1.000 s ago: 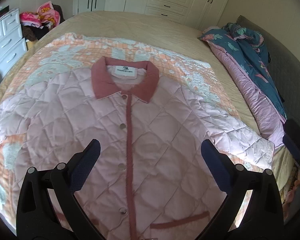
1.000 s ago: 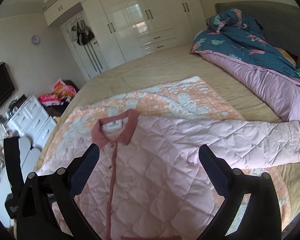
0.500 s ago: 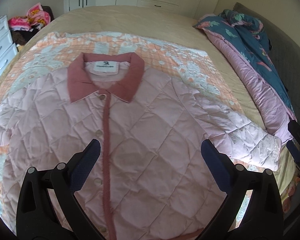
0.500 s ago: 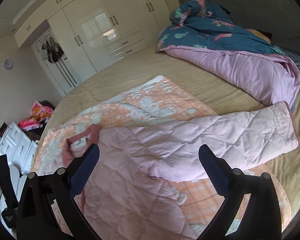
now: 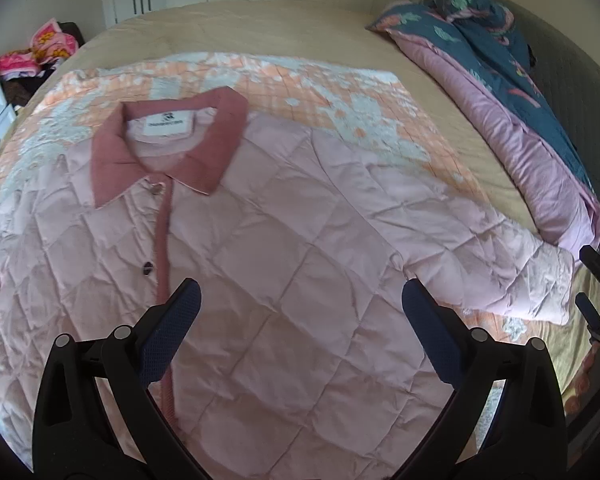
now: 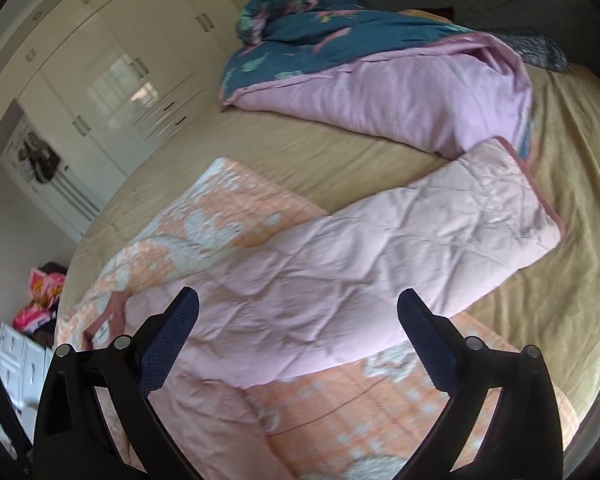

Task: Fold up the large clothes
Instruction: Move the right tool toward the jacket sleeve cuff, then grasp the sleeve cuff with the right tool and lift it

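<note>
We see a big pale pink quilted jacket [image 5: 284, 248] with a dark pink collar [image 5: 168, 152] lying flat, buttoned up, on an orange and white patterned blanket [image 5: 340, 92] on the tan bed [image 5: 236, 24]. Our left tool [image 5: 300, 312] hangs over the jacket's front, spread wide and holding nothing. Our right tool [image 6: 298, 320] hangs over the jacket's long sleeve [image 6: 400, 236], also spread wide and holding nothing.

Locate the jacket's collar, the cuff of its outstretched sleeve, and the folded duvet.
collar [image 5: 204, 148], left wrist view, on its right flap.
cuff [image 6: 540, 196], right wrist view, on its darker edge trim.
duvet [image 6: 380, 92], right wrist view, on its lilac underside.
</note>
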### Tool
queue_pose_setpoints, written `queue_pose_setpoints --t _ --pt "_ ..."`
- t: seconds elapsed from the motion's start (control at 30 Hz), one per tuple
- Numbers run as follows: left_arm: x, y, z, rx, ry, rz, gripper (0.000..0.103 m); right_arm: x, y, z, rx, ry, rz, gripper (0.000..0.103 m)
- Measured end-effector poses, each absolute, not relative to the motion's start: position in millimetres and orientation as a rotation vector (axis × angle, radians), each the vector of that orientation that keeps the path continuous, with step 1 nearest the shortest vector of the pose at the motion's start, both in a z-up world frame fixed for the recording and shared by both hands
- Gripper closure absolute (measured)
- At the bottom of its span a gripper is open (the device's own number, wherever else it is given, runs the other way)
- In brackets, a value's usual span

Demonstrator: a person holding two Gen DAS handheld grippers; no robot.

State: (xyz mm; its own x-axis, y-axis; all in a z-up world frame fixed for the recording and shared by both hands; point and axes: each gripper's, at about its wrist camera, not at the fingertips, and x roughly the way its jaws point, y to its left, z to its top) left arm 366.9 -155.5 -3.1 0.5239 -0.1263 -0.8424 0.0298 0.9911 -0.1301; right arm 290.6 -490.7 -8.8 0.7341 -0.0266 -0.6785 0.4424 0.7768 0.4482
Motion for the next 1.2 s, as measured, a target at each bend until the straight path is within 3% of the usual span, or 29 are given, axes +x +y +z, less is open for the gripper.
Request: queue_pose_setpoints --t 0.67,0.87,0.93,0.97,1.0,1.1,1.2 --pt "385.5 -147.0 -33.4 -0.079 1.046 -0.064 0.009 277.2 -594.1 -100.4 0.981 0.758 -0.589 0.004" --pt "392.7 -126.8 -34.7 -0.067 1.052 -0.037 0.009 278.2 -606.6 -124.8 1.133 0.679 -0.591 0.004" --pt "392.4 -117.8 -32.6 -0.075 1.049 -0.033 0.009 275.2 -609.1 -124.8 1.138 0.635 -0.582 0.016" --pt "391.8 -115.0 -31.8 -0.078 1.048 -0.032 0.009 272.7 -611.0 -126.9 1.147 0.629 -0.588 0.037" --pt "391.0 -110.6 -30.5 -0.08 1.046 -0.028 0.009 271.1 -613.9 -129.2 1.164 0.619 -0.587 0.051" --pt "388.0 -99.8 -23.8 -0.086 1.021 -0.006 0.009 260.7 -618.6 -130.9 1.207 0.551 -0.547 0.072" --pt "384.5 -88.9 -11.5 -0.095 0.979 0.014 0.009 258.3 -610.5 -100.4 1.125 0.462 -0.477 0.083"
